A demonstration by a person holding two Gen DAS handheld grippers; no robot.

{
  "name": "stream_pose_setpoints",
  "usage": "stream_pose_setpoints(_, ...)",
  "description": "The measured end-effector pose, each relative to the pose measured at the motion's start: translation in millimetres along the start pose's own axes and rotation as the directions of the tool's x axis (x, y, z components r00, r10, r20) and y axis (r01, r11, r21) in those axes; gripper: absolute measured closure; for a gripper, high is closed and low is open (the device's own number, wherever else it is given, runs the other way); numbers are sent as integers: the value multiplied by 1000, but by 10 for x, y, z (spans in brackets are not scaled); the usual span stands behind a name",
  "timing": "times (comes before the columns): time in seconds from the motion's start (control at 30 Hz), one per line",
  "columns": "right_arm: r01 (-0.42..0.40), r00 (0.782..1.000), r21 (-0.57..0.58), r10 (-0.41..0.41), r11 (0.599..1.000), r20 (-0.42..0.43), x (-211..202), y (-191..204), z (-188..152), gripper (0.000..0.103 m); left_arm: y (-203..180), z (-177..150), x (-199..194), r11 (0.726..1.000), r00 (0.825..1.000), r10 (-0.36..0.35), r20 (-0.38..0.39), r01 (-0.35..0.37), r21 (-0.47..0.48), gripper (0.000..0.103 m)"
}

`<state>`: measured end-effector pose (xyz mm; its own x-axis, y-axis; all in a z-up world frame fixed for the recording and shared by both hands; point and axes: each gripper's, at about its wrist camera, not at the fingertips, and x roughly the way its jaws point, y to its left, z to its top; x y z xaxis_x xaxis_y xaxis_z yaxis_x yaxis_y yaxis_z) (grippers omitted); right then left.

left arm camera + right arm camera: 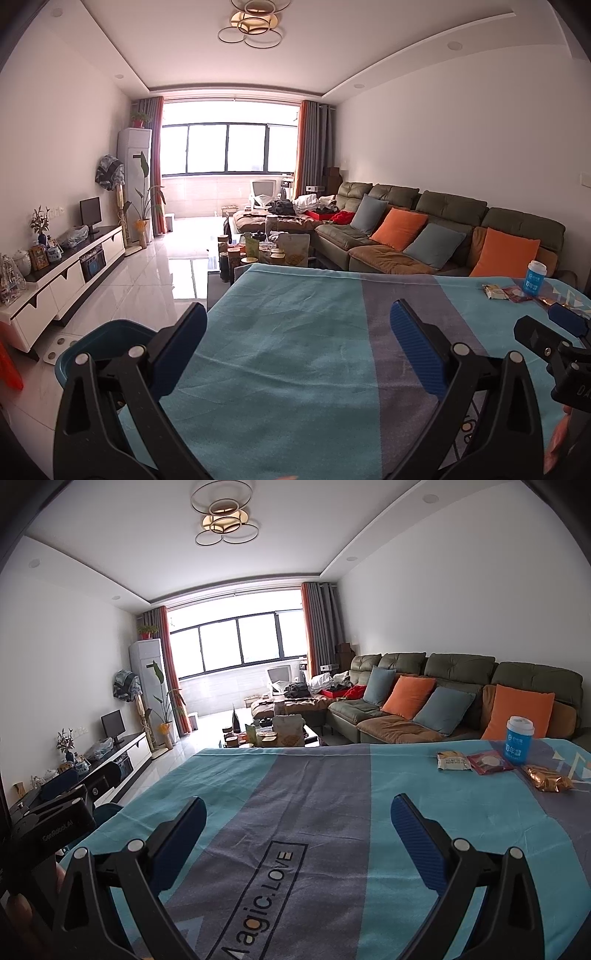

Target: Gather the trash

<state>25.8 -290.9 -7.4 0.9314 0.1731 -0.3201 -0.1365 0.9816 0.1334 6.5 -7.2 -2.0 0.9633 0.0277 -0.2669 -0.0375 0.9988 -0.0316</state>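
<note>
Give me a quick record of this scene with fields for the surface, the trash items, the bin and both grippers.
surface: table under a blue and grey cloth
trash: blue cup, yellow packet, red packet, gold wrapper, all at the far right
bin: teal bin on the floor, left of the table
left gripper: open, empty
right gripper: open, empty

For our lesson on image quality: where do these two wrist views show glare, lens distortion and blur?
Left wrist view: the window is blown out white and glares on the floor tiles; ceiling lines bow. Right wrist view: the same window is overexposed, corners go dark, and the cloth lettering smears toward the bottom edge.
</note>
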Motion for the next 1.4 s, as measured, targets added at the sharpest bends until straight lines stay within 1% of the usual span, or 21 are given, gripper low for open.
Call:
stream_pose_setpoints(1.27, 5, 1000, -1, -5, 1000, 7, -17, -10, 12, 7, -57, 34, -15, 1000, 1000, -2, 12, 2, -3, 5)
stream_pose_setpoints(1.4, 4, 1000, 0, -4, 1000, -2, 6, -24, 18, 7, -64, 36, -6, 1000, 1000, -4, 11, 4, -3, 5)
